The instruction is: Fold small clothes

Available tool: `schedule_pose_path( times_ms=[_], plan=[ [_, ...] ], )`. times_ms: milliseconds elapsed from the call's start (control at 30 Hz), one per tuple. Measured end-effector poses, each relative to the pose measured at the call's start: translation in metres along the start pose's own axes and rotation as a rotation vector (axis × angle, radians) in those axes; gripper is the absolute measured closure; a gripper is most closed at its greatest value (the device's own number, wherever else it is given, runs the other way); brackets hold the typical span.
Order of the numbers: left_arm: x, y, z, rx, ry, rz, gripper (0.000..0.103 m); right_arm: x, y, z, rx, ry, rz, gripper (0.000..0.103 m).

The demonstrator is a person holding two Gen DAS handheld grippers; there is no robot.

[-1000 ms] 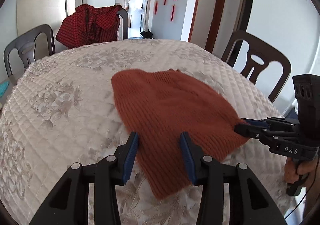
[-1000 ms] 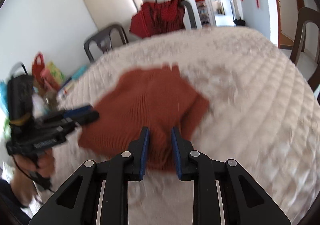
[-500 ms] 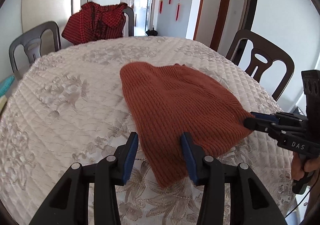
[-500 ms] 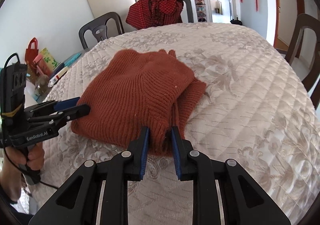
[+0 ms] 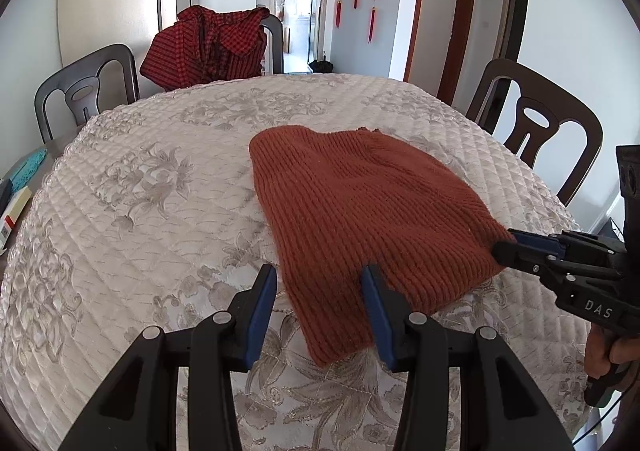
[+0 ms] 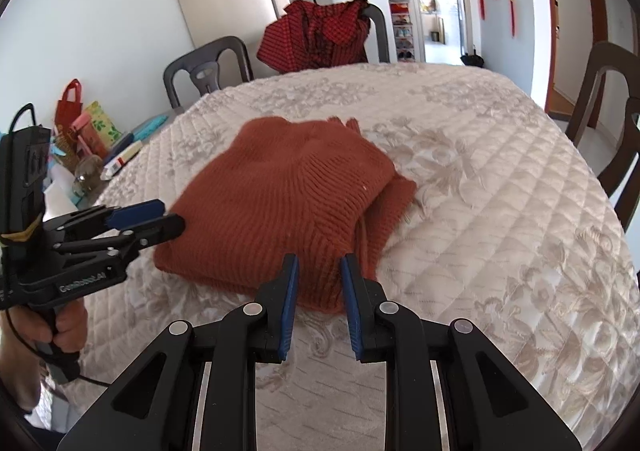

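Note:
A rust-red knitted sweater (image 5: 360,211) lies folded on the quilted round table (image 5: 140,211). My left gripper (image 5: 319,275) hovers open over its near corner, the cloth lying flat and unpinched between the blue pads. In the right wrist view that gripper (image 6: 170,217) sits at the sweater's (image 6: 280,203) left edge. My right gripper (image 6: 320,267) is shut on the thick folded corner, knit filling the narrow gap between its pads. The left wrist view shows it (image 5: 506,247) at the sweater's right edge.
Dark wooden chairs (image 5: 560,123) (image 5: 80,79) ring the table. One at the back carries a red checked garment (image 5: 208,47). Bags and small items (image 6: 88,139) crowd a surface off the table's left side. A hand (image 6: 68,327) grips the left gripper's handle.
Both views have tilted slightly. The right wrist picture, blurred a second ago, is steady now. The sweater keeps its shape and the right gripper stays closed on the corner.

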State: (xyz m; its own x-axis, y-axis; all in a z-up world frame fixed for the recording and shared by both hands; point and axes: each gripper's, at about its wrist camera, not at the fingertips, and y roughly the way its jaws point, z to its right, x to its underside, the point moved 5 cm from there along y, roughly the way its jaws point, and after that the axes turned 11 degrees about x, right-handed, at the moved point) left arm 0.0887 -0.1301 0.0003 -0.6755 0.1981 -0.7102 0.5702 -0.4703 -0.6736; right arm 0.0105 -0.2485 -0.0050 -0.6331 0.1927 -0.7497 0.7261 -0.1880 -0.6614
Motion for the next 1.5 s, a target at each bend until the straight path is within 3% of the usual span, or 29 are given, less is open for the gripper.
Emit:
schedule_pose_path(
  times_ms=[300, 600, 700, 833, 1067, 1300, 1500],
  plan=[
    [0.006, 0.0, -0.003, 0.004, -0.018, -0.005, 0.055, 0.008, 0.001, 0.004, -0.004, 0.011, -0.033, 0.081],
    [-0.019, -0.01, -0.006, 0.006, -0.014, 0.064, 0.057, -0.019, -0.024, 0.001, -0.034, 0.025, 0.077, 0.081],
    [-0.021, -0.002, -0.003, 0.027, -0.005, 0.063, 0.057, -0.022, -0.011, -0.004, -0.032, 0.017, 0.064, 0.081],
    [-0.008, 0.016, -0.006, 0.06, -0.025, 0.008, 0.057, -0.007, 0.016, 0.001, -0.001, 0.026, -0.025, 0.081],
    [-0.01, 0.01, -0.006, 0.082, -0.036, 0.02, 0.057, -0.007, 0.011, 0.005, -0.024, 0.052, -0.024, 0.081],
    [-0.032, 0.012, -0.013, 0.038, -0.025, 0.05, 0.057, -0.03, -0.001, 0.005, -0.045, 0.079, 0.047, 0.081],
    [-0.034, 0.027, -0.008, 0.032, -0.021, 0.022, 0.057, -0.038, 0.018, -0.004, -0.071, 0.068, 0.029, 0.081]
  ],
)
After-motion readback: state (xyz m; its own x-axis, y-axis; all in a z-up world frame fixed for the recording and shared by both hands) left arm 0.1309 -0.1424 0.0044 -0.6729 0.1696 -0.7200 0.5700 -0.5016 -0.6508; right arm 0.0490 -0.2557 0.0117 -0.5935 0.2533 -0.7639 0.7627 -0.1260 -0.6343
